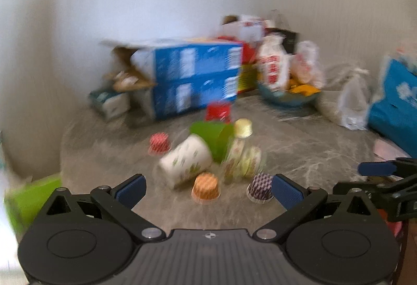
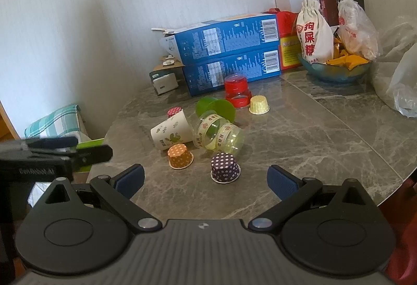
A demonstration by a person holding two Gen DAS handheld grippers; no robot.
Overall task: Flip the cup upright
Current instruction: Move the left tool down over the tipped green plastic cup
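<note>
Marble table (image 2: 299,134) holds tipped cups; the paper cup (image 2: 172,132) lies sideways. Both the left gripper (image 1: 208,191) and right gripper (image 2: 206,180) hover spread wide and empty, seemingly ready to grasp it

Left gripper (image 1: 207,190): jaws spread wide, blue pads (image 1: 130,190) facing in, nothing between them, sitting low and pointing forward. Right gripper (image 2: 206,180): same deal, wide open and holding nothing, blue pads (image 2: 282,184) well apart. Side by side, each poking into the edge of the other's view.
</note>
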